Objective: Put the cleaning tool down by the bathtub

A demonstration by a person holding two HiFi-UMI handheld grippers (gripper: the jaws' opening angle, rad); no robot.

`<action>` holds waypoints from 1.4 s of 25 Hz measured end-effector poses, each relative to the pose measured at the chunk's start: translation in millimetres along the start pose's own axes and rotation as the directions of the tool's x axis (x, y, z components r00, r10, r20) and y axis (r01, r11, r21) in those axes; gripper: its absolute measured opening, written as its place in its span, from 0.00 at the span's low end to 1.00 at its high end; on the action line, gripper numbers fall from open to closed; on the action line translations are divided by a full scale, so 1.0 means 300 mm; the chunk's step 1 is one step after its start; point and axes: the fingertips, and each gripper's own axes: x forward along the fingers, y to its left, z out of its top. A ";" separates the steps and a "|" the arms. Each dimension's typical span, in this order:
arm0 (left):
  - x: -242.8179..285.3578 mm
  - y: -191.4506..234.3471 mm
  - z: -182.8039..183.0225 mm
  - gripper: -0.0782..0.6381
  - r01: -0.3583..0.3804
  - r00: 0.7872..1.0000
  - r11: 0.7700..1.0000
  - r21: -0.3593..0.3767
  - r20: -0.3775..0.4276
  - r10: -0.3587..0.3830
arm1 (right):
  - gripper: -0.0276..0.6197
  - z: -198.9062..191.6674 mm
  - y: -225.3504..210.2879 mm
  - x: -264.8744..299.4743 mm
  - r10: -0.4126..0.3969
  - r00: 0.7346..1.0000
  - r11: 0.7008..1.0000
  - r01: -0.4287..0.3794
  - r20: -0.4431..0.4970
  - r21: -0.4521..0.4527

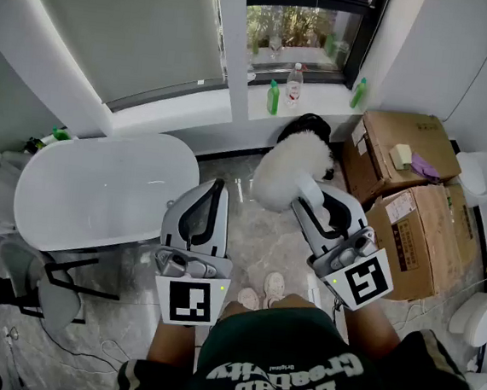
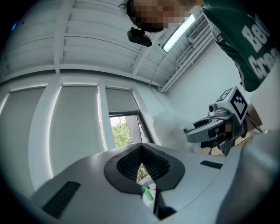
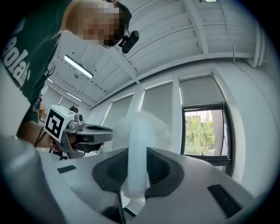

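A fluffy white duster [image 1: 290, 170] with a pale handle is the cleaning tool. My right gripper [image 1: 313, 198] is shut on that handle, with the fluffy head out past the jaws above the floor. In the right gripper view the handle [image 3: 137, 151] runs up between the dark pads of the right gripper [image 3: 136, 168] to the head [image 3: 146, 122]. The white bathtub [image 1: 52, 176] stands at the left. Beside its right end, my left gripper [image 1: 219, 186] is shut and holds nothing. Past the left gripper [image 2: 141, 165], the sill bottles show through a slit.
Two cardboard boxes [image 1: 400, 145] [image 1: 423, 241] stand at the right wall. Green bottles [image 1: 272, 98] and a clear one [image 1: 294, 85] stand on the window sill. A grey chair [image 1: 46, 287] sits in front of the tub. White fixtures [image 1: 476, 317] line the right edge.
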 end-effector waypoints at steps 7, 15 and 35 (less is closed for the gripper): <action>0.046 -0.027 -0.004 0.12 -0.010 1.000 1.000 0.005 -0.004 0.010 | 0.18 -0.027 -0.054 -0.015 0.005 1.000 1.000 -0.005 -0.002 0.026; 0.138 -0.073 -0.005 0.12 -0.018 1.000 0.999 0.027 -0.017 0.019 | 0.18 -0.044 -0.135 -0.035 0.045 0.998 0.998 -0.046 0.038 0.049; 0.276 -0.074 0.033 0.12 -0.062 0.998 0.994 0.094 -0.026 0.064 | 0.18 -0.085 -0.255 -0.036 0.091 0.994 0.994 -0.095 0.067 0.061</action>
